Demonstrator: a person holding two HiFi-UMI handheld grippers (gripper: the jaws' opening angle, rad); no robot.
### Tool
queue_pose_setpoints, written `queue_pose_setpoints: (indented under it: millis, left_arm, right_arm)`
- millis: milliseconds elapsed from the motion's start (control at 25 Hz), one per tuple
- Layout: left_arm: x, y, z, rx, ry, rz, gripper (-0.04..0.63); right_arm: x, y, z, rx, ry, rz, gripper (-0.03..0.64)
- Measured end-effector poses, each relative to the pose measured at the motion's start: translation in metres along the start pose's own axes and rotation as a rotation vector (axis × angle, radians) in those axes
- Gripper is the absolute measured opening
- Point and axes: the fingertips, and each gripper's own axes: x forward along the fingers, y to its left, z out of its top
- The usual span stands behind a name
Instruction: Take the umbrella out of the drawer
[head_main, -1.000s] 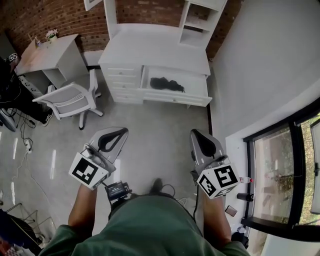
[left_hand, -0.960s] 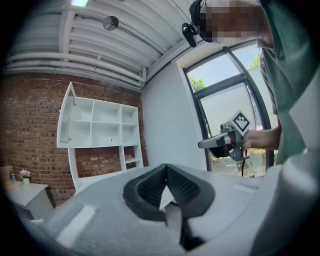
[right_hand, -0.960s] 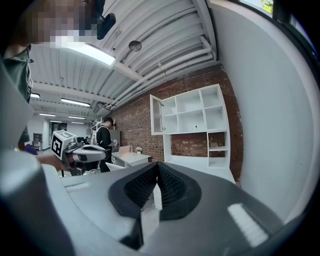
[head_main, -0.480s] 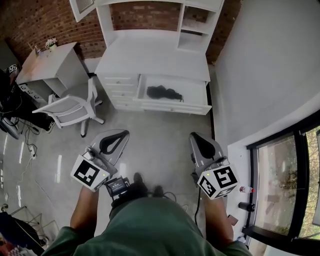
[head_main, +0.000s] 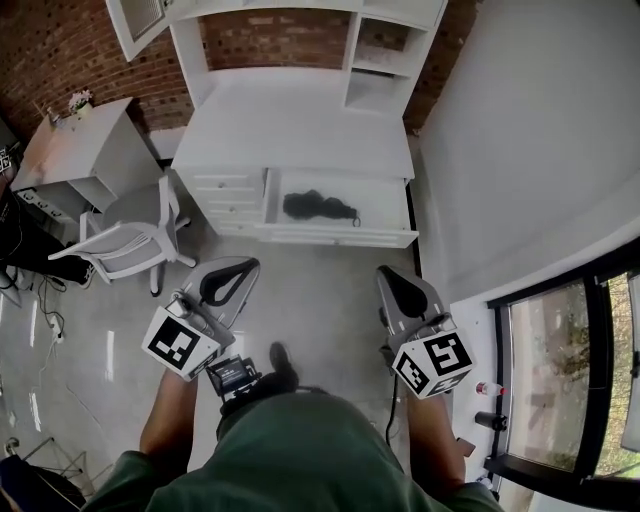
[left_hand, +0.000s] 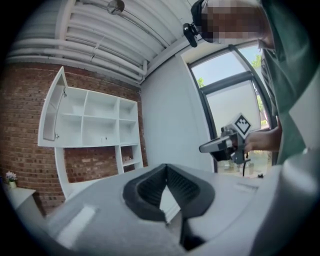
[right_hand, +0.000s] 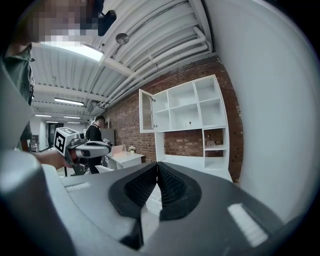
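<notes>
The task is barely begun. The drawer (head_main: 385, 200) of the white unit (head_main: 300, 125) at 12 o'clock stands pulled out. The umbrella (head_main: 318, 208), a black folded bundle, lies untouched inside it, in its left half. Everything that counts is left: crossing the bare floor (head_main: 310, 290) to the drawer, opening a gripper, closing on the umbrella and lifting it clear.

The left gripper (head_main: 232, 272) and right gripper (head_main: 395, 285) are held side by side at 6 o'clock, well apart from the drawer and pointing towards it. Each has its jaws closed, tips touching, with nothing between them.

Around them, a window (head_main: 560, 380) runs along 3 to 4 o'clock and a side desk (head_main: 70, 150) stands at 10 o'clock. A chair (head_main: 120, 240) sits between that desk and the unit. In the right gripper view a person (right_hand: 95, 131) stands far off beyond the desk. A small plant (head_main: 78, 102) sits on that worktop, and a bottle (head_main: 486, 388) stands by the window at 4 o'clock.

Nothing appears to block the way. The chair is left of the straight line to the drawer, and the drawer projects past the worktop, so the umbrella looks reachable from above.
</notes>
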Motion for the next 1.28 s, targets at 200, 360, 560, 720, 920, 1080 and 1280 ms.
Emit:
queue_pose_setpoints:
  millis: [200, 360, 560, 720, 920, 1080, 1280]
  left_arm:
    - [0.020, 0.053, -0.004, -0.005, -0.028, -0.032, 0.000]
    - [0.030, 0.093, -0.010, -0.013, -0.047, -0.046, 0.000]
    - [0.043, 0.125, -0.020, -0.031, -0.047, -0.056, 0.000]
    - [0.062, 0.143, -0.028, -0.040, -0.037, -0.056, 0.000]
    - [0.097, 0.160, -0.036, -0.042, -0.006, -0.033, 0.000]
    - [0.131, 0.178, -0.039, -0.046, 0.020, 0.013, 0.000]
    - [0.195, 0.187, -0.037, -0.041, 0.055, 0.053, 0.000]
  right_arm:
    - [0.049, -0.006, 0.014, -0.011, 0.005, -0.027, 0.008]
    - [0.087, -0.009, 0.018, -0.013, 0.023, -0.050, 0.008]
    - [0.121, -0.013, 0.019, -0.014, 0.045, -0.050, 0.008]
    - [0.142, -0.031, 0.021, -0.017, 0.054, -0.043, 0.008]
    - [0.168, -0.069, 0.017, -0.003, 0.064, -0.011, 0.008]
    - [0.194, -0.104, 0.019, 0.001, 0.059, 0.043, 0.008]
    - [0.220, -0.165, 0.020, 0.021, 0.063, 0.106, 0.009]
